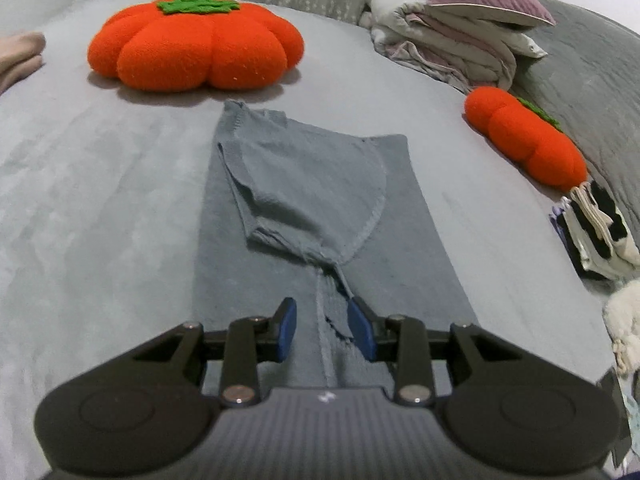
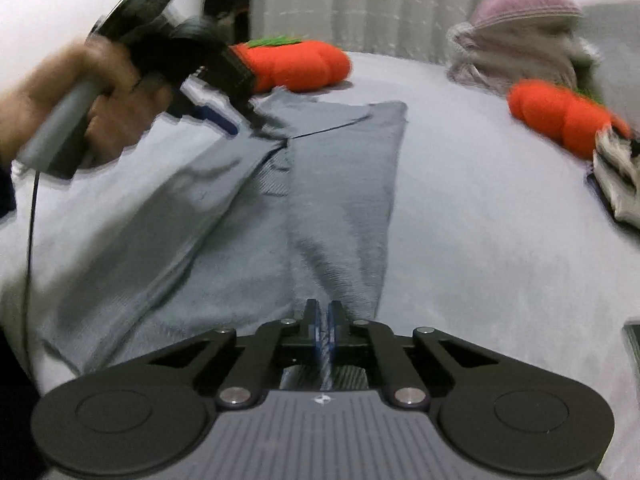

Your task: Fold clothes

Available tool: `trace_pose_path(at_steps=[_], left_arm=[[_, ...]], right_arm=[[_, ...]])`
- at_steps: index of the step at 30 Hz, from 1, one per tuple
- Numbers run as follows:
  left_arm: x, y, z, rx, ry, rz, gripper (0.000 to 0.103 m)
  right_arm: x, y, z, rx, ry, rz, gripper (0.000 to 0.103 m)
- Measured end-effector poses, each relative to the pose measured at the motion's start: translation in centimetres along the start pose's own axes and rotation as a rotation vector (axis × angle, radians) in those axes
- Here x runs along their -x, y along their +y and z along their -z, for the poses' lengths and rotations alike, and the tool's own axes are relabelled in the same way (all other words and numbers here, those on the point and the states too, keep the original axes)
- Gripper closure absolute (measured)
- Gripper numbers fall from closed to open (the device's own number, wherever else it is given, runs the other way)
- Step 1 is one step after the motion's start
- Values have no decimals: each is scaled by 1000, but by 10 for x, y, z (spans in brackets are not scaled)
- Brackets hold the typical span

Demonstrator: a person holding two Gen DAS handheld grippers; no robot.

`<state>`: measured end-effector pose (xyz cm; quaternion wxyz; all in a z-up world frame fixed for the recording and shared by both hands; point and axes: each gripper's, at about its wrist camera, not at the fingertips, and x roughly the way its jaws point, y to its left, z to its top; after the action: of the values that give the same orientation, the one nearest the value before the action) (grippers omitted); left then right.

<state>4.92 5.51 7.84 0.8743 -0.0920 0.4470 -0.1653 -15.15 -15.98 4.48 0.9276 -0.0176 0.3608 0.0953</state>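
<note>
A: Your grey garment [image 1: 320, 208] lies lengthwise mid-bed, sides already folded in to a narrow strip, one sleeve flap doubled over the middle. So I'd call it roughly halfway: the lengthwise folds look done, the end-to-end fold is still to come.

B: And your grips? Your right gripper [image 2: 324, 320] is clenched on the near hem, cloth pinched between the pads. Your left gripper [image 1: 322, 328] stands parted, fabric edge lying between the pads [image 1: 360, 328] but not pressed.

A: Watch what's around! A big pumpkin cushion [image 1: 196, 44] sits at twelve o'clock, just beyond the collar end. A smaller one [image 1: 524, 140] lies at two, with a stack of folded clothes [image 1: 596, 236] at three.

B: The bedding pile [image 1: 452, 40] at one o'clock is well clear.
</note>
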Motion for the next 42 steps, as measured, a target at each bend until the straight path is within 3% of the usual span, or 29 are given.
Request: trace_pose_path(at_steps=[5, 7, 11, 16, 22, 29, 35, 42], left_arm=[[-4, 7, 2, 83, 25, 73, 70], [-8, 10, 2, 117, 35, 77, 70], [-19, 9, 3, 164, 58, 103, 71], [-26, -5, 9, 147, 84, 104, 71], [-23, -18, 18, 108, 99, 117, 70], [-16, -28, 31, 79, 120, 169, 70], [-23, -51, 56, -10, 187, 212, 70], [-27, -65, 67, -38, 183, 231, 70]], right_arm=[[1, -43, 0, -310, 2, -143, 98], [2, -47, 0, -329, -5, -127, 98], [5, -26, -3, -169, -37, -53, 97], [2, -1, 3, 7, -35, 29, 97], [3, -6, 7, 11, -33, 40, 97], [6, -19, 8, -92, -49, 53, 97], [12, -8, 13, -4, -62, 84, 97], [20, 8, 19, 94, -94, 144, 97]])
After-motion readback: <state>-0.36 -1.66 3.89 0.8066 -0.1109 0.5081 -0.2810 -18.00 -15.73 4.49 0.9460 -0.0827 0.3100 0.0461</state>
